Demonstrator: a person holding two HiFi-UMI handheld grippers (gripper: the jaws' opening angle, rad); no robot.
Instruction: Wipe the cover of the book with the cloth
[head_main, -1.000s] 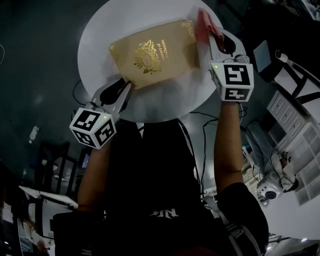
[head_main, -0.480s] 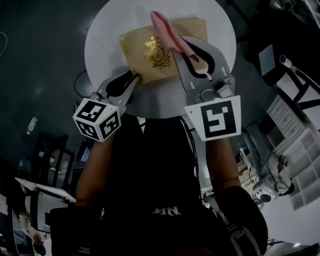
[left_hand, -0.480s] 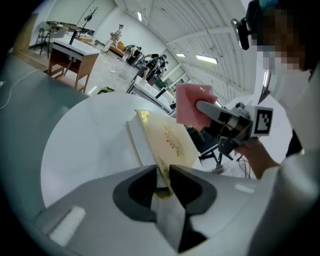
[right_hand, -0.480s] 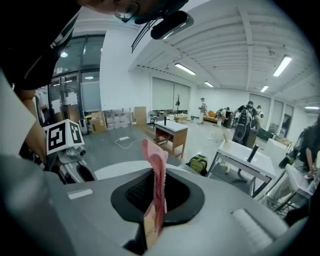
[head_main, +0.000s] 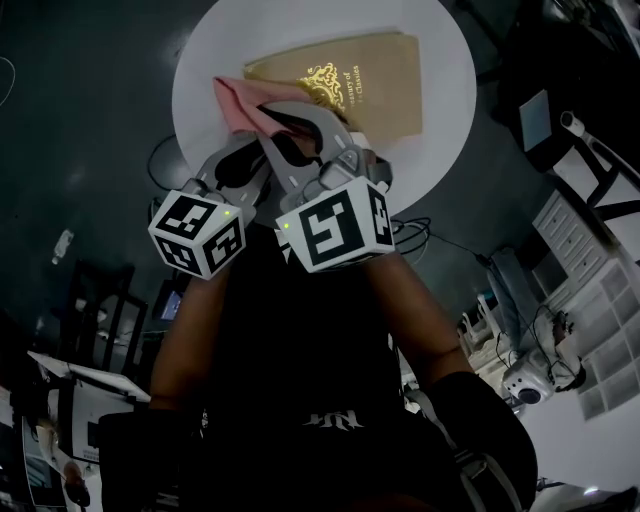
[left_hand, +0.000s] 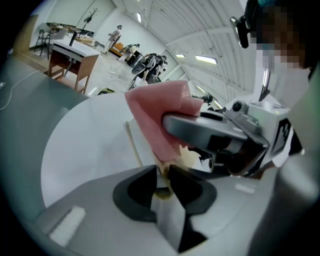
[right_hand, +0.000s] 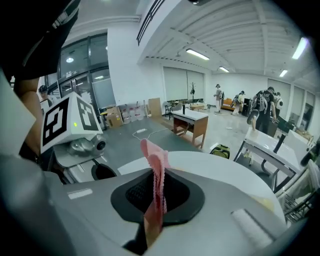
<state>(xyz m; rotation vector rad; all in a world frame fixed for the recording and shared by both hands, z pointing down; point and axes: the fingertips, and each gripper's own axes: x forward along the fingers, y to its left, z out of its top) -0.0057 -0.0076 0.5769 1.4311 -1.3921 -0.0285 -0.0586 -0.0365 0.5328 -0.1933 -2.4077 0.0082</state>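
Person: stands tight against the near edge of the surface (head_main: 200, 60), with both arms reaching forward and the hands close together.
Left tongs (left_hand: 163, 176): closed on the near left corner of the book (head_main: 370, 80). A sliver of its yellowish edge shows pinched between the jaws, so I take it this hand is pinning the book in place.
Right tongs (right_hand: 154, 185): just beside the left ones, on their right and angled in toward them. They are clamped on the cloth (head_main: 240, 100), which stands up from between the jaws as a folded pink strip.
Cloth: its loose end spreads past the right tongs over the left end of the book, toward the left edge of the surface. It looks to be lying on the cover there, though I can't be sure it is pressing down.
Book: gold cover with an ornament and a title. It lies flat between the middle and the far edge of the round white surface, long side running left to right.
Done so far: I'd say the wiping is under way, with the cloth at the left end of the cover. The cover itself doesn't show which parts have been rubbed.
Left to do: the middle and right end of the cover lie bare, well apart from the cloth. More passes that way seem due.
Farther off: dark floor, desks, and a few people across the room.
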